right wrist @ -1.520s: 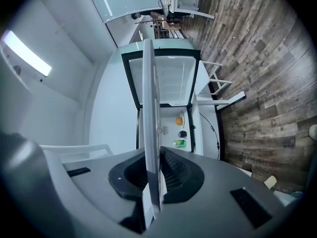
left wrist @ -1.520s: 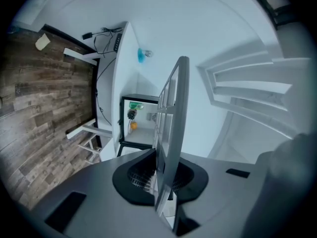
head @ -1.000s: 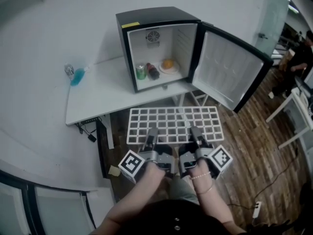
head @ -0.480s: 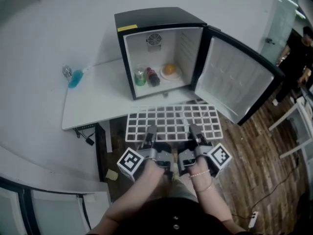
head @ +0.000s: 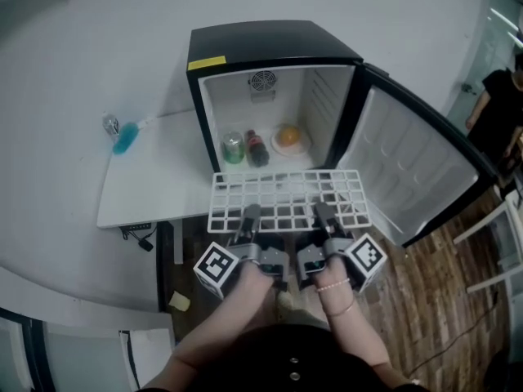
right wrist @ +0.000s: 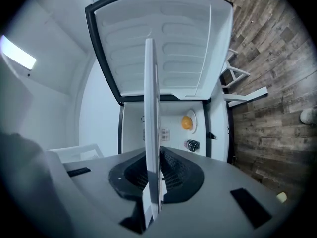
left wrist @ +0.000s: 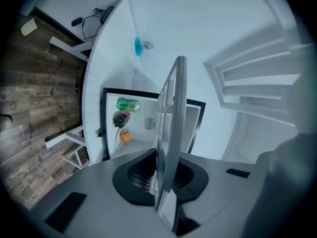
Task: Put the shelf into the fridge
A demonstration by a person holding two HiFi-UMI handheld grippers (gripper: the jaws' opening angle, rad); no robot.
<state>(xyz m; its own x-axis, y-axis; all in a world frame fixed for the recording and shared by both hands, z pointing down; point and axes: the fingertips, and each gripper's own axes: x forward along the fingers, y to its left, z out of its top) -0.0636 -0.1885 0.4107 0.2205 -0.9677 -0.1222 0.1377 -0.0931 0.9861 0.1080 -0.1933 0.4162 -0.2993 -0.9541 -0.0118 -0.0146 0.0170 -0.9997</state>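
Note:
A white wire-grid shelf (head: 286, 198) is held flat in the air just in front of the open mini fridge (head: 270, 96). My left gripper (head: 249, 217) is shut on the shelf's near edge left of centre. My right gripper (head: 324, 216) is shut on that edge right of centre. In the left gripper view the shelf (left wrist: 171, 133) runs edge-on between the pads, with the fridge (left wrist: 143, 125) beyond. In the right gripper view the shelf (right wrist: 151, 133) is edge-on too, in front of the fridge door (right wrist: 163, 43). The shelf's far edge reaches the fridge opening.
Inside the fridge floor stand a green can (head: 234, 147), a dark bottle (head: 256, 147) and a plate with an orange (head: 289, 137). The door (head: 421, 174) hangs open to the right. The fridge sits on a white table (head: 151, 186) with a blue bottle (head: 124, 137). A person (head: 498, 104) stands at far right.
Both grippers have carried the shelf forward, from out over the floor to the fridge opening. The fridge looms larger and nearer in the head view.

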